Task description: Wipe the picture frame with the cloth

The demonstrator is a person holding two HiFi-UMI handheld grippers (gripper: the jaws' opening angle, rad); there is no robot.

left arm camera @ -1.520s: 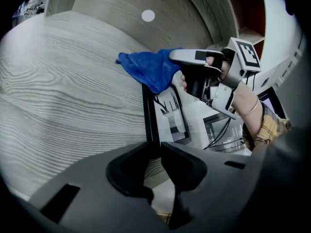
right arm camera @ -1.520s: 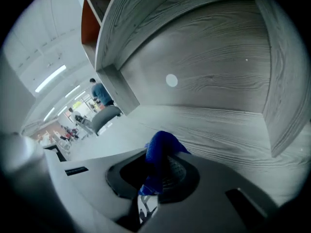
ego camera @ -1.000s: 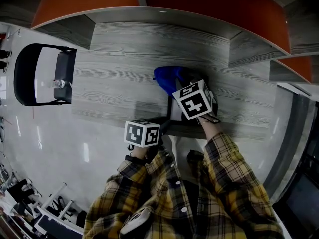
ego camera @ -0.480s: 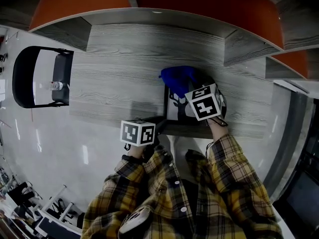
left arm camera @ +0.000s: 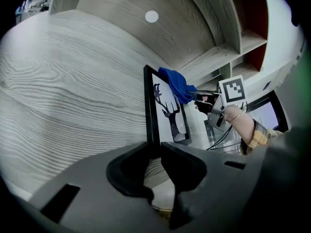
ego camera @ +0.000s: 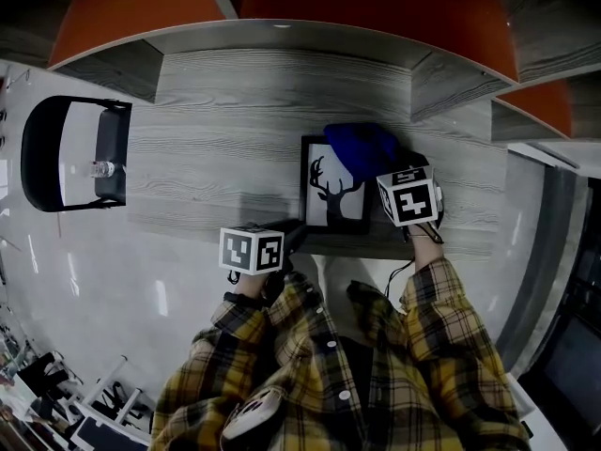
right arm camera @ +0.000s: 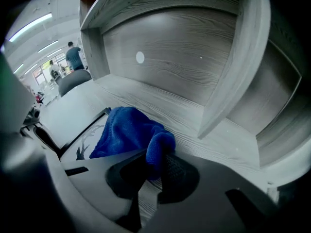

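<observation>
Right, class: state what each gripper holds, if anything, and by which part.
Left gripper: the picture frame, by its near left corner. Right gripper: the blue cloth, by a bunched fold.

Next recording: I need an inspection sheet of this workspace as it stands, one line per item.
Surface: grey wood-grain desk, bare apart from the job's things.
Job's things: picture frame with a deer print lies flat near the front edge; blue cloth lies over its far right corner.
Clutter: nothing seen.
Grippers: left claw shut on the frame's near left corner; right claw shut on the cloth.
Cables: a thin cable hangs below the right claw.
Surroundings: black chair to the left; shelves with orange panels behind the desk.
</observation>
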